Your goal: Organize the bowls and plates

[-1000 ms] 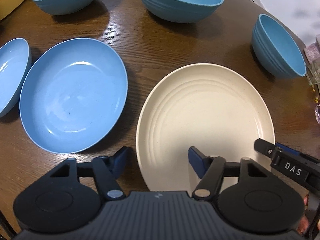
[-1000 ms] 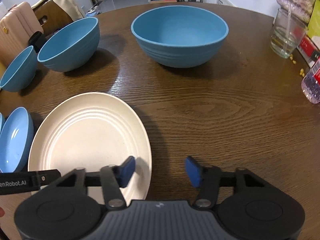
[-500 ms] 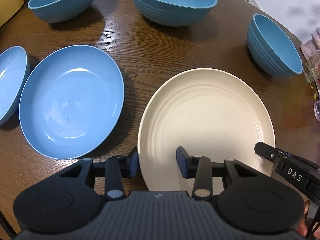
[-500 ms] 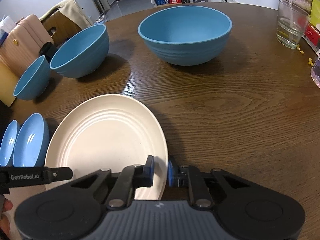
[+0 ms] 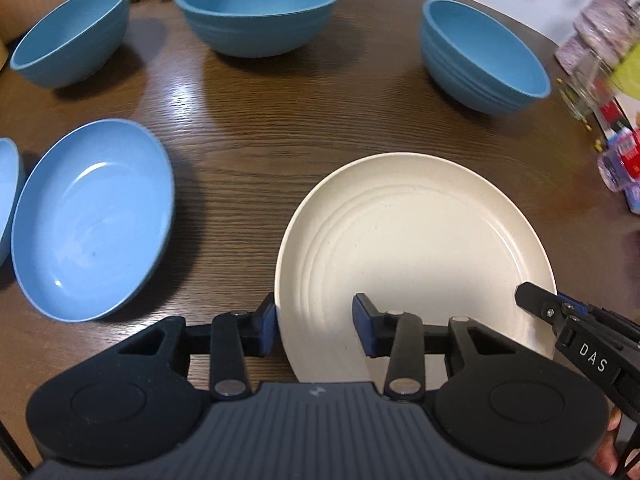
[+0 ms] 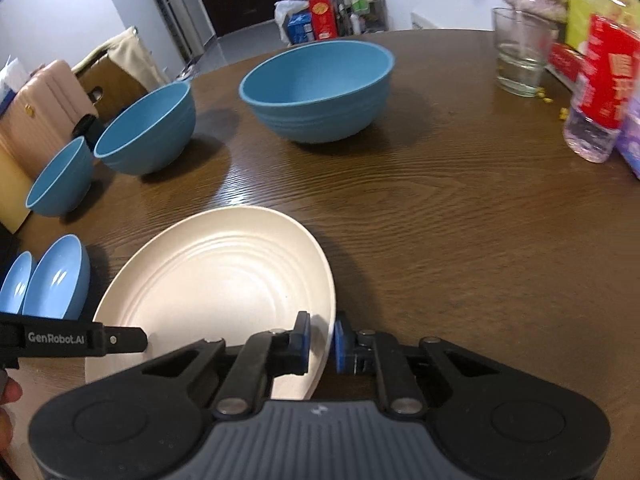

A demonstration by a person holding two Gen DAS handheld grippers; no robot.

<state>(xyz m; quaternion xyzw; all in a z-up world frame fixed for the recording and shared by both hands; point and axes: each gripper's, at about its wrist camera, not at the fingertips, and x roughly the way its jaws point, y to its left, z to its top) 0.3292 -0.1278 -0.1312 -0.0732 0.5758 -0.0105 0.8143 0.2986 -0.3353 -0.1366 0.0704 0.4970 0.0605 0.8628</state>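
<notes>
Your right gripper (image 6: 320, 340) is clamped on the near right rim of the cream plate (image 6: 216, 280) at lower centre; your left gripper (image 5: 314, 330) straddles its left rim, jaws part-open, left pad touching. Since 0.5 s ago the plate has tilted up. Beyond, blue bowl (image 6: 320, 88); far-left blue plates (image 6: 56, 284) are cut off.

Left wrist view: looks down steeply from just behind the left gripper (image 5: 314, 326), close above the near edge of the tabletop (image 5: 280, 120), facing its far edge.
Right wrist view: sits lower and flatter behind the right gripper (image 6: 320, 342), facing across the tabletop (image 6: 460, 220) to the room beyond.
Shared: the cream plate (image 5: 412, 256) (image 6: 224, 280), close in both views, and the large blue bowl (image 5: 258, 4) (image 6: 320, 88) at the far edge.
</notes>
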